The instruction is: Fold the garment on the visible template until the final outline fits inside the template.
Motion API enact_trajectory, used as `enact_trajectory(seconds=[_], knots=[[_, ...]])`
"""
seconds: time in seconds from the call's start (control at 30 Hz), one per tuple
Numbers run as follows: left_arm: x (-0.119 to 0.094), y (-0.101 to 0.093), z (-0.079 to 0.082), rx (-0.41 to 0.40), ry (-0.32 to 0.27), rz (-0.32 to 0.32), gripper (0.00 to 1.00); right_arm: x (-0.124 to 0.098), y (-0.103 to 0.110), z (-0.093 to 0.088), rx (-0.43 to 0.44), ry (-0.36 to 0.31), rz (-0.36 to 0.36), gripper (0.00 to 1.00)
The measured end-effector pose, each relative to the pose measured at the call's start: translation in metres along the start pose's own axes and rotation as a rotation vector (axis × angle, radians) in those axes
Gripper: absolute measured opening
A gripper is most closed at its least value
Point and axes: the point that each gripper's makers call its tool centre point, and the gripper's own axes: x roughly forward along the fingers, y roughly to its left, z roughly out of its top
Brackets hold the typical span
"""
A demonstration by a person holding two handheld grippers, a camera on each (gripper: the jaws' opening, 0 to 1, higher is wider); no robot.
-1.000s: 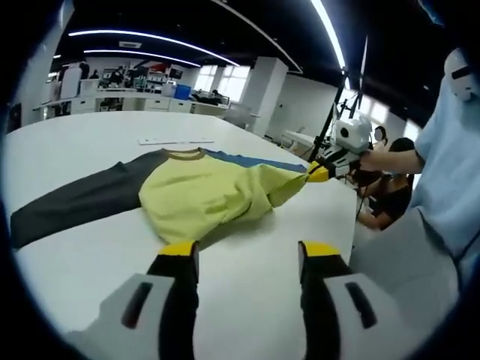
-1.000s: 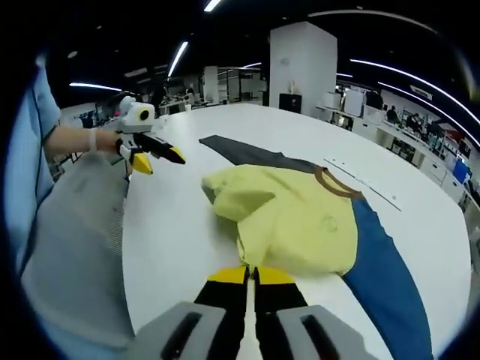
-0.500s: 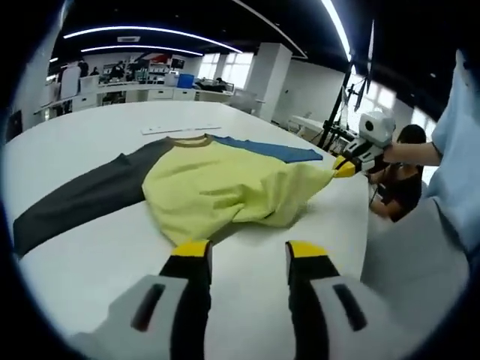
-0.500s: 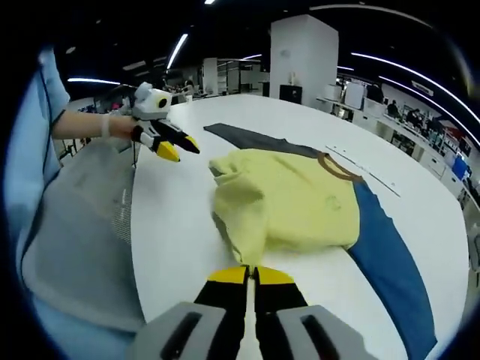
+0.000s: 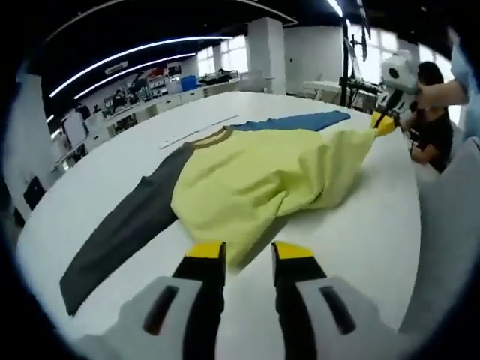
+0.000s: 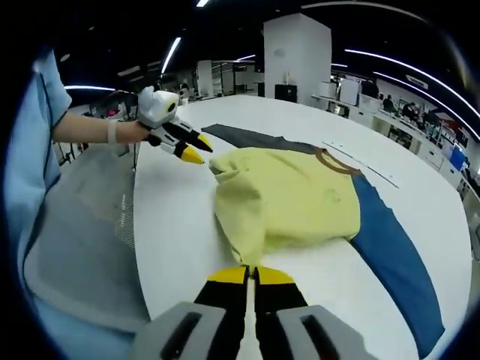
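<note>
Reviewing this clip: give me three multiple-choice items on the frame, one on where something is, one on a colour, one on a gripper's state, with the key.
1. Where does the garment lie?
A. on the white table
B. on the floor
C. over a chair

2. What colours are the garment's two sleeves?
A. both yellow
B. one dark grey, one blue
C. one red, one green

3. How do the right gripper's jaws stand?
A. wide apart
B. closed on the yellow hem
C. closed on a ruler

Key: 1 A, the shirt is spread on the white tabletop. 2 B, a dark grey sleeve runs off one side and a blue one off the other. 3 B, the right gripper view shows the yellow tips together on the fabric's edge.
</note>
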Motion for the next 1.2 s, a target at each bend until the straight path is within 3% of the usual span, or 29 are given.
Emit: enact_trajectory(seconds=[0.1, 0.2, 0.33, 0.43, 0.57, 0.63, 0.73, 0.93, 1.2], knots=[[0.007, -0.001, 0.003, 0.038, 0.008, -0.007, 0.19, 0.000, -0.001, 0.000, 0.007, -0.002, 0.000, 0.00], [0.014, 0.003, -0.010, 0.163, 0.103, -0.004, 0.18, 0.000, -0.001, 0.001, 0.010, -0.004, 0.001, 0.00], [0.020, 0.006, -0.015, 0.274, 0.147, -0.005, 0.18, 0.000, -0.001, 0.001, 0.018, -0.008, -0.002, 0.00], [0.023, 0.006, -0.019, 0.312, 0.176, -0.004, 0.13, 0.001, -0.001, 0.001, 0.024, -0.010, -0.001, 0.00], [0.024, 0.009, -0.022, 0.296, 0.199, -0.010, 0.00, 0.001, 0.000, 0.000, 0.026, -0.009, -0.002, 0.00], [0.022, 0.011, -0.017, 0.231, 0.182, 0.001, 0.00, 0.001, 0.001, -0.001, 0.031, -0.011, -0.003, 0.00], [0.018, 0.019, -0.005, 0.244, 0.165, 0.013, 0.00, 0.001, 0.000, -0.002, 0.034, -0.009, -0.005, 0.00], [0.011, 0.045, 0.035, 0.240, 0.104, 0.046, 0.00, -0.001, -0.004, -0.002, 0.037, -0.009, -0.013, 0.00], [0.024, 0.064, 0.070, 0.235, 0.041, 0.044, 0.00, -0.006, -0.013, 0.000, 0.048, -0.019, -0.040, 0.00]])
